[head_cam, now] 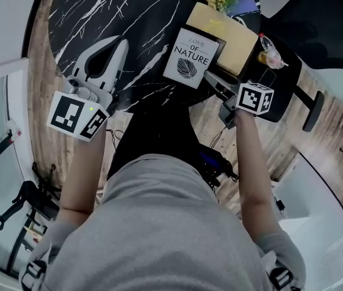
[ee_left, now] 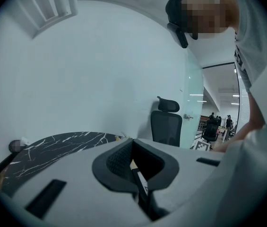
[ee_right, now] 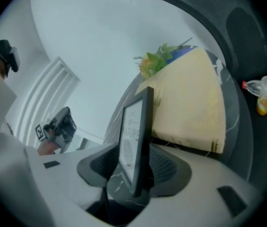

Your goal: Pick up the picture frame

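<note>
Black-marble table (head_cam: 129,11) bears picture frame (head_cam: 193,57), upright against yellow book (head_cam: 232,35). Right gripper (head_cam: 215,83) jaws spread astride frame's near edge, not pinching. Best seat deeper and squarer before closing. Left gripper (head_cam: 119,44) jaws pressed together, empty.

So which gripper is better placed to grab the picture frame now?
Right. The right gripper has the picture frame between its open jaws; the left gripper is off to the side.

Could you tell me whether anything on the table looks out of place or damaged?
Nothing looks spilled or broken. The picture frame sits slightly askew beside the yellow book, with its near edge between the open jaws of the right hand-held gripper.
</note>
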Demonstrator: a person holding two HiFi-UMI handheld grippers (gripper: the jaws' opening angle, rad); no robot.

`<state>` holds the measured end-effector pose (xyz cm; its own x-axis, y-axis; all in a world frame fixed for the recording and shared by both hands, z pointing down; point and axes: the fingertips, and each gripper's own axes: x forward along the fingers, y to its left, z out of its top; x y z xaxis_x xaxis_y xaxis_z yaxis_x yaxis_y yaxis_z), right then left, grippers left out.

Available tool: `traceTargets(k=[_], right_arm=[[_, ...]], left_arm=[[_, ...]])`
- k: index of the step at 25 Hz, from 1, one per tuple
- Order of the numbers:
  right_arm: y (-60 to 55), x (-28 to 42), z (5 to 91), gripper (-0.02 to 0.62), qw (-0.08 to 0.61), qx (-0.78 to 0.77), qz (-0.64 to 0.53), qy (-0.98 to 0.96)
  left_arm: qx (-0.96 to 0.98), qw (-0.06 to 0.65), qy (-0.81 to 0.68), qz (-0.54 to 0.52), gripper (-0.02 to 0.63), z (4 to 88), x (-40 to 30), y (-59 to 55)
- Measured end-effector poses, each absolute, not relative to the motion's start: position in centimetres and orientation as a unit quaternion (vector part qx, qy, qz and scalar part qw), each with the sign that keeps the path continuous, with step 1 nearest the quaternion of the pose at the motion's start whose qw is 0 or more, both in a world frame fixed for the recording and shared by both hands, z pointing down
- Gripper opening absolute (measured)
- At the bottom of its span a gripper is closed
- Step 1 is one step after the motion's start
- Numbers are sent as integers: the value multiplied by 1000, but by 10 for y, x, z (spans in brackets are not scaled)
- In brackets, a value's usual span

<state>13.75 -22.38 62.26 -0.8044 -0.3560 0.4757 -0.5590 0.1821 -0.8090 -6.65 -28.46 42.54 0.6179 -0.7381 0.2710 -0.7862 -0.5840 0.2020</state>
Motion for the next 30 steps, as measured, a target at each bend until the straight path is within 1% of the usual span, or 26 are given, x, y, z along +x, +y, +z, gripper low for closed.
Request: traceTargets(k=[4, 10, 15, 22, 30], right_arm=[[-222, 134, 632, 204, 104, 295, 570, -760], [-224, 125, 644, 209, 107, 287, 581, -754], [-233, 114, 645, 209, 93, 274, 594, -751], [-239, 100, 647, 209, 90, 255, 607, -747], [-246, 93, 650, 209, 64, 250, 627, -735]], left_arm=[[882, 157, -437, 82, 6, 430, -73, -281], [879, 163, -442, 81, 6, 435, -78, -278], [878, 165, -442, 80, 6, 436, -78, -275], [875, 172, -445, 79, 6, 438, -78, -269], [874, 176, -446, 79, 6, 441, -81, -266]])
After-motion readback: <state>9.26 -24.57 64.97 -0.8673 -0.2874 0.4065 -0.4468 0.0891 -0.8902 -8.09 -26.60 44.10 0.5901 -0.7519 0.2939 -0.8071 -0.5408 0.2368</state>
